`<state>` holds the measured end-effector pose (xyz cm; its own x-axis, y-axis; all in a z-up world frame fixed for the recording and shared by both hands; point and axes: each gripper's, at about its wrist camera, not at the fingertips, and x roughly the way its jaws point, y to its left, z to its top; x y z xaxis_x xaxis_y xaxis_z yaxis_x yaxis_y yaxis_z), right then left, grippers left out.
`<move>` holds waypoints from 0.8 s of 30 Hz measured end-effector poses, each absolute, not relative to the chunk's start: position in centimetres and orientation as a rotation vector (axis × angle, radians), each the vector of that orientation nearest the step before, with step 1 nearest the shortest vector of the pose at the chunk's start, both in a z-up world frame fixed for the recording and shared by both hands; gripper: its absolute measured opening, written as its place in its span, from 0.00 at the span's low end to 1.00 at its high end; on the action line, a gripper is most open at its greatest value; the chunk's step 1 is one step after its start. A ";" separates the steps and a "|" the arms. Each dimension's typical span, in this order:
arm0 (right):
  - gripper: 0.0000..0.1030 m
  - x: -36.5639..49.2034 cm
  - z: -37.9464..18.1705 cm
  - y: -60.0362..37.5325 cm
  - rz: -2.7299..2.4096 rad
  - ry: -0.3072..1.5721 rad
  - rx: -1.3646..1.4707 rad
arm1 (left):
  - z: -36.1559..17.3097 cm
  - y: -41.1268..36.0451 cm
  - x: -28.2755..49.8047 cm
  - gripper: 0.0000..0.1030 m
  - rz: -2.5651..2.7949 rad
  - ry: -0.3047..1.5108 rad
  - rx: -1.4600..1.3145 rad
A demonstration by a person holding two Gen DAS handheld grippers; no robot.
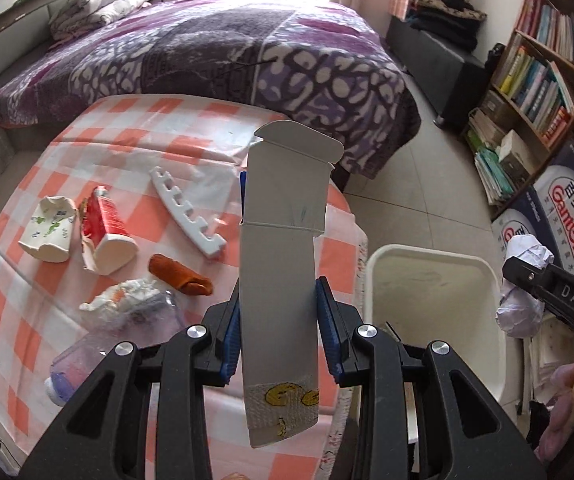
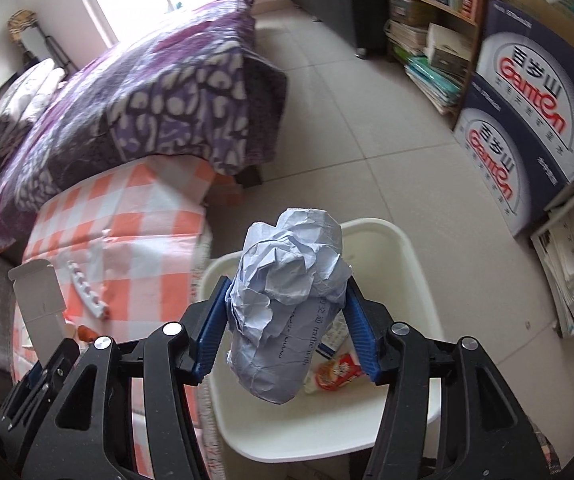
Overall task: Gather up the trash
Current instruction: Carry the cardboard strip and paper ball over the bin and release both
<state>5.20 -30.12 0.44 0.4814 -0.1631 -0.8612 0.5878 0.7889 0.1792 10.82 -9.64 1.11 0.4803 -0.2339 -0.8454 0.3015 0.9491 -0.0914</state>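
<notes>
My left gripper (image 1: 281, 300) is shut on a flattened grey cardboard box (image 1: 283, 240) and holds it upright above the table's right edge; the box also shows in the right wrist view (image 2: 39, 300). My right gripper (image 2: 287, 292) is shut on a crumpled ball of white paper (image 2: 287, 292) and holds it over the white bin (image 2: 415, 272). The paper ball and right gripper also show in the left wrist view (image 1: 523, 280), to the right of the bin (image 1: 427, 264). The bin holds a red-and-white wrapper (image 2: 335, 372).
The checked table (image 1: 27, 300) carries a crushed paper cup (image 1: 49, 232), a red tube (image 1: 107, 220), a white plastic comb-like strip (image 1: 187, 208), a brown wrapper (image 1: 179, 276), crumpled tissue (image 1: 123, 296) and a clear bottle (image 1: 103, 352). A bed (image 1: 207, 48), bookshelf (image 1: 535, 80) and cartons (image 2: 527, 120) surround it.
</notes>
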 end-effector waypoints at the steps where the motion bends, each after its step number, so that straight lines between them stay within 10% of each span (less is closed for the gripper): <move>1: 0.56 5.0 0.3 -30.5 -0.490 0.969 0.502 | 0.9 -10.3 10.6 0.33 -0.342 1.026 0.079; 17: 0.81 0.6 0.3 -36.6 -0.590 0.911 0.642 | -2.7 -17.3 7.9 0.34 -0.564 1.185 0.085; 24: 0.83 -0.3 0.0 -37.9 -0.615 0.900 0.681 | -2.7 -18.9 6.5 0.62 -0.630 1.138 0.145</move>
